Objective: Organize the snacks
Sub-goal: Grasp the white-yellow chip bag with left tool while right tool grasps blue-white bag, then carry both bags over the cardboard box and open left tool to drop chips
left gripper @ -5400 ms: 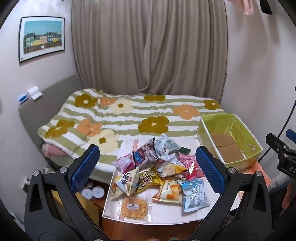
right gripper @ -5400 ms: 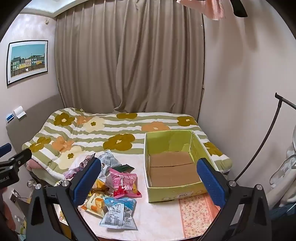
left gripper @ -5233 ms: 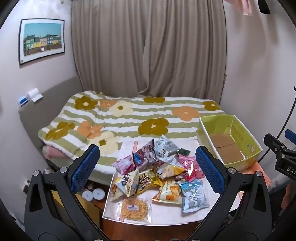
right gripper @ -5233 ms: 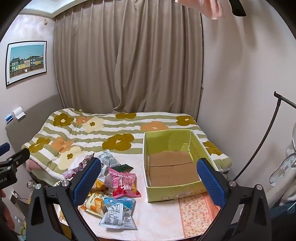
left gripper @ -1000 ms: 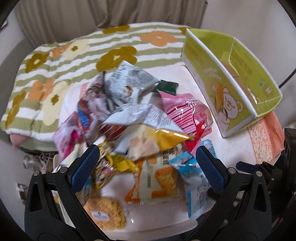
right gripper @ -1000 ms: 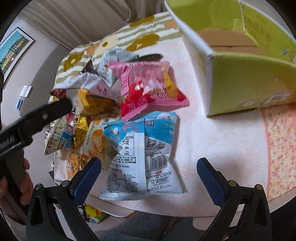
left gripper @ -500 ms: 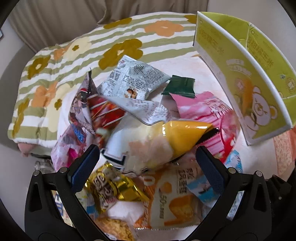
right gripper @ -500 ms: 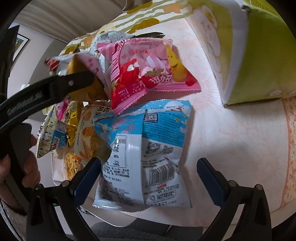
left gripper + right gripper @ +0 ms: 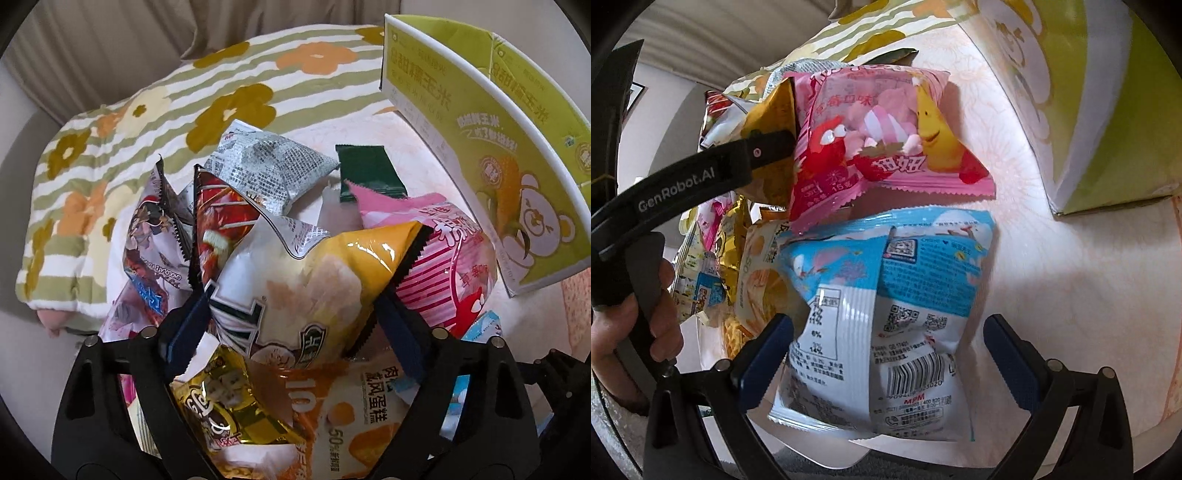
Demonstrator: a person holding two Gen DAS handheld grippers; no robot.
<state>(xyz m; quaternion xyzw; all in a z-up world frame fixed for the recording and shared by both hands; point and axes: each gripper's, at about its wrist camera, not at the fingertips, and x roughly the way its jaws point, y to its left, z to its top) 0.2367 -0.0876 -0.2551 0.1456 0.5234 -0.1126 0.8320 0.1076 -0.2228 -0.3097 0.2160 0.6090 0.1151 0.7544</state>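
Both grippers have dropped down from high above the table [image 9: 1071,266] to right on top of the snack pile. That means the picking up is about to start, and I think no snack is in the box yet.

The left gripper [image 9: 291,325] is closing, and its blue pads now touch both sides of the white and yellow bag [image 9: 306,280] on top of the pile. The right gripper [image 9: 886,350] is closing too. The blue and white bag [image 9: 886,314] lies between its pads at the near edge of the table, but the right pad is not touching it yet.

Counting snacks: one pink bag [image 9: 886,140] just behind the blue one, one grey bag [image 9: 269,166] at the far side, one small dark green packet [image 9: 369,173], one gold bag [image 9: 229,406] and one orange cake bag [image 9: 354,413] near the camera. More bags are hidden under these, so I cannot count them all.

There is one green box [image 9: 491,155], on the right side of the table.
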